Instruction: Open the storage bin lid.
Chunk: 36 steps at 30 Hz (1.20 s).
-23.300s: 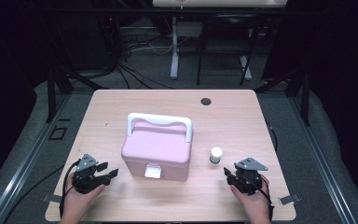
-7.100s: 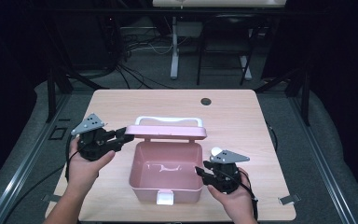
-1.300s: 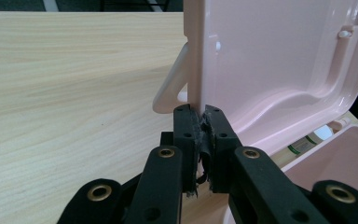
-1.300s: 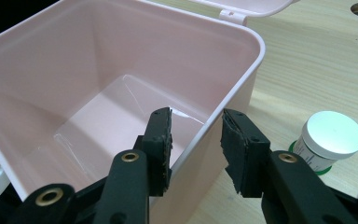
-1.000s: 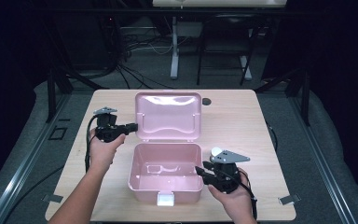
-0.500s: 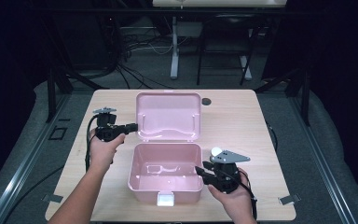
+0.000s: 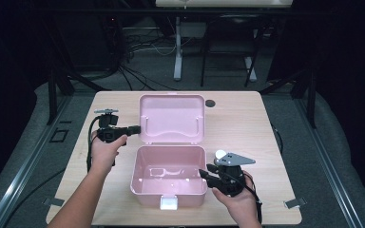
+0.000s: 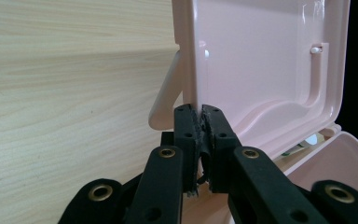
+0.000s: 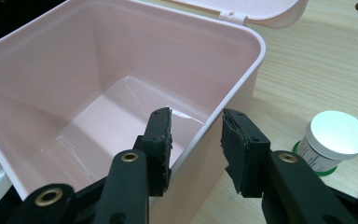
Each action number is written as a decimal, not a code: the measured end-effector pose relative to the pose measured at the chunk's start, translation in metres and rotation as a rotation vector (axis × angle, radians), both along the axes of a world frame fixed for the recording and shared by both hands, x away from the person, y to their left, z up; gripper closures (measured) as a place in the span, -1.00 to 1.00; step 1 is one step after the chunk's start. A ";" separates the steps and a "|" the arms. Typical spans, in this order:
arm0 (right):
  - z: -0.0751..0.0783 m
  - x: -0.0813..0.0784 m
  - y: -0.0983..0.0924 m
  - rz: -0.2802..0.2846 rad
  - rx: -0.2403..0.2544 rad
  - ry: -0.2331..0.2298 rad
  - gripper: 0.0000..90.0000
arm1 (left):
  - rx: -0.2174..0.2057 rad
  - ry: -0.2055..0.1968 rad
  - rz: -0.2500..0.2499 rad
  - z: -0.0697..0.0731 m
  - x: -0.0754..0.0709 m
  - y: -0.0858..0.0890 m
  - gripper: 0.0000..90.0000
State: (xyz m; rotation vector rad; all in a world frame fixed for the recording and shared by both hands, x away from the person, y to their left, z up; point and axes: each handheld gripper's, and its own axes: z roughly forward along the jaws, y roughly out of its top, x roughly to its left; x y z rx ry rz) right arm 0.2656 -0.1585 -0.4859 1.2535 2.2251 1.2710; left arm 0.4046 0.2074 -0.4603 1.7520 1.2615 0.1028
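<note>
A: High view: the pink box (image 7: 168, 176) sits near the front edge of the wooden table (image 7: 247, 118), its lid (image 7: 172, 118) swung up and back toward the far side. The left gripper (image 7: 134, 128) is at the lid's left edge.

B: And the left gripper view confirms it: the left gripper (image 8: 199, 122) has its jaws pressed together on the thin rim of the lid (image 8: 261, 60), pinching it and holding it upright. The box's handle (image 8: 164, 105) curves behind, against the table.

A: Over on the right, the right gripper (image 7: 204, 174) is at the box's right wall.

B: Right gripper view: the right gripper (image 9: 196, 135) straddles that wall, one pad inside the box (image 9: 98, 93), one outside, jaws partly spread. A gap shows by the outer pad; I can't tell if the inner one touches.

A: Any writing?

B: A small white-capped jar (image 9: 333, 140) stands just right of the box, with a green band and fine print too small to read. A white latch (image 7: 168, 203) marks the box's near face.
</note>
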 end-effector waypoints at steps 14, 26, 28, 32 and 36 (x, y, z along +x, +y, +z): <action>0.000 0.001 0.000 0.001 0.003 0.004 0.40 | -0.043 0.058 0.001 -0.004 0.007 0.003 0.89; 0.000 0.001 0.000 0.002 0.003 0.008 0.39 | -0.051 0.078 -0.001 -0.007 0.010 0.004 0.88; 0.000 0.001 0.000 0.001 0.003 0.009 0.39 | -0.060 0.083 0.001 -0.009 0.010 0.005 0.88; 0.000 0.001 0.000 0.000 0.003 0.009 0.39 | -0.064 0.086 0.004 -0.010 0.011 0.005 0.88; 0.000 0.001 0.000 0.000 0.003 0.009 0.39 | -0.054 0.084 0.008 -0.012 0.012 0.004 0.87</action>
